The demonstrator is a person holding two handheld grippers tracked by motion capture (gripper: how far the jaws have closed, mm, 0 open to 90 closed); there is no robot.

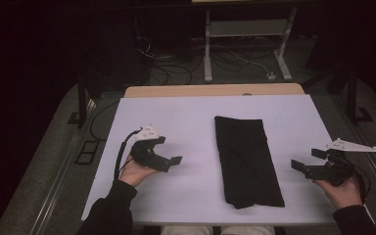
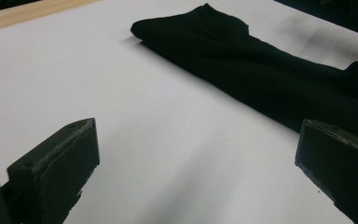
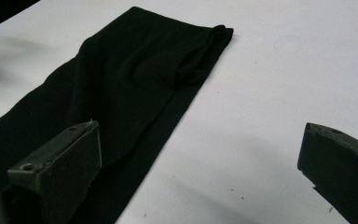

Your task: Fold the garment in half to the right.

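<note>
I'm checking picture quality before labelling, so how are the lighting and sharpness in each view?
High view: the room around is nearly black, the white table evenly lit, the black cloth shows little detail. Left gripper view: the cloth is fairly sharp, with blur at the top right corner. Right gripper view: folds show in the cloth, with a blurred smear at the upper left.

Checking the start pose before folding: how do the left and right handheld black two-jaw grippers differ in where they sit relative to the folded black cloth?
The left gripper sits left of the folded black cloth, with a wide strip of white table cover between them. The right gripper sits right of the cloth, closer to its edge. The left one lies well inside the cover; the right is near its right edge. Both are open, point inward and touch no cloth.
</note>
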